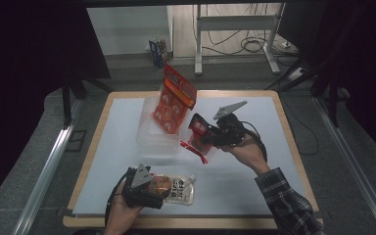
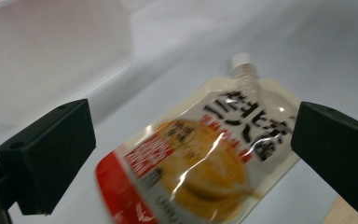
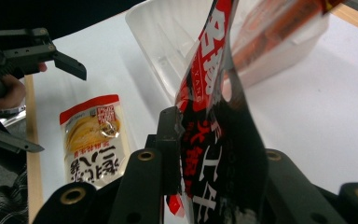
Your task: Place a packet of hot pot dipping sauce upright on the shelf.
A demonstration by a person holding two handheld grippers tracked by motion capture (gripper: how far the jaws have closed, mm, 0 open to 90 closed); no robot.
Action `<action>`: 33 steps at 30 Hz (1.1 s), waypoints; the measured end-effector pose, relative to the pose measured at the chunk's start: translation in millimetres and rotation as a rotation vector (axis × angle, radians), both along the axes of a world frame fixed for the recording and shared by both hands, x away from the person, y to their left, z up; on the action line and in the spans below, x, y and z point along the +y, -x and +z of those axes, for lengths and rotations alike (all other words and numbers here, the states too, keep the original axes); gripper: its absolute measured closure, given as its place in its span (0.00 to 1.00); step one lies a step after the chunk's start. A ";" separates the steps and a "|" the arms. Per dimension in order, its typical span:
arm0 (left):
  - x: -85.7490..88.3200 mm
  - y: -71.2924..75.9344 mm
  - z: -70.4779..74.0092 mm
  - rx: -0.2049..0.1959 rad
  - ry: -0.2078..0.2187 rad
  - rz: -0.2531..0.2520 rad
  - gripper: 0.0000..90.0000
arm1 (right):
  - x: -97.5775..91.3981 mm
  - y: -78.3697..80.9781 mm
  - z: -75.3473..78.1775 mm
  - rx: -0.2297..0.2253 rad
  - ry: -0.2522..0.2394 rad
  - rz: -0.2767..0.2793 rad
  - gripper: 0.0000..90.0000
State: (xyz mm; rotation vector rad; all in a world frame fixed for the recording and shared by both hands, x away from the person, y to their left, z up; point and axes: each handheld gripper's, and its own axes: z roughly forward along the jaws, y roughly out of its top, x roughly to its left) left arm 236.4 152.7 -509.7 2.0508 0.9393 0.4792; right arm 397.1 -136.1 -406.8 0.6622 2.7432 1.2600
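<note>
White tabletop (image 1: pixel 254 186) | left gripper (image 1: pixel 159 188) released over spouted pouch (image 1: pixel 178 190) | right gripper (image 1: pixel 206 134) clenching red-black packet (image 1: pixel 198 128) | step: packing clear bin (image 1: pixel 149 132) | next: carry packet toward 10 o'clock into bin.

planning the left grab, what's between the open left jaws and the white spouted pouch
Nothing: in the left gripper view the white spouted pouch lies flat on bare white tabletop beyond the open left gripper.

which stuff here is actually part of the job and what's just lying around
In the job:
clear tub
orange packet standing in it
red-black packet in right gripper
spouted pouch by left gripper

Lying about:
floor cables
metal stand
</note>
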 end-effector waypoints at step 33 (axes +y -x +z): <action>20.4 3.8 -1.4 0.016 0.032 0.036 0.00 | 108.8 -29.9 -6.6 -0.072 0.128 0.169 0.80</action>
